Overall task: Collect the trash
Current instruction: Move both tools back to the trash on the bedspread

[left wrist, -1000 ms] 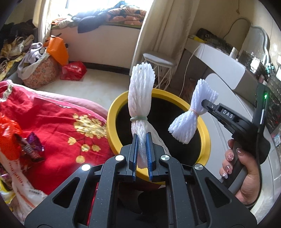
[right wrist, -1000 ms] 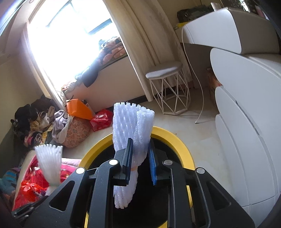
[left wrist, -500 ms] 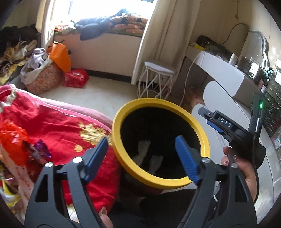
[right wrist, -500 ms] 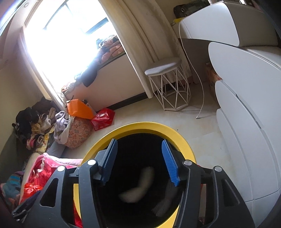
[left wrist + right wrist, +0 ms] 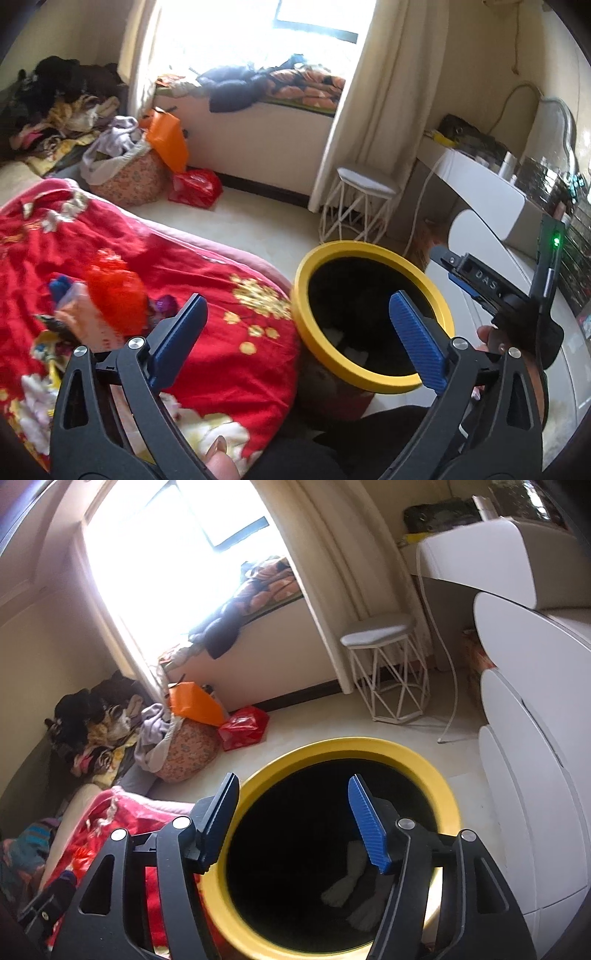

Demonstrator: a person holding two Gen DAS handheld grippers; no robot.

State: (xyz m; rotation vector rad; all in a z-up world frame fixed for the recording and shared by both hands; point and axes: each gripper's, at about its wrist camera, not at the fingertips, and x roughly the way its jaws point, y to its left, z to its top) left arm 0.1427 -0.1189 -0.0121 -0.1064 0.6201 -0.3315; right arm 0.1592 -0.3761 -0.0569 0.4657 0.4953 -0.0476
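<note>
Both foam nets point(image 5: 351, 886) dropped into the yellow bin point(image 5: 369, 747); my left gripper point(image 5: 295, 332) and right gripper point(image 5: 295, 812) have just been opening, empty; remaining wrappers point(image 5: 110, 295) lie on the red quilt point(image 5: 221, 350), left of my left gripper

My left tool point(image 5: 297, 317) is a black plastic frame with triangular cut-outs, silver screw heads at the joints and two ribbed blue pads point(image 5: 417, 341). My right tool point(image 5: 293, 812) is built alike: black arms, silver screws, blue ribbed pads point(image 5: 367, 829). Seen from the left, its black body bears white letters "DAS" and a green light glows on it. My trousers are dark.
</note>
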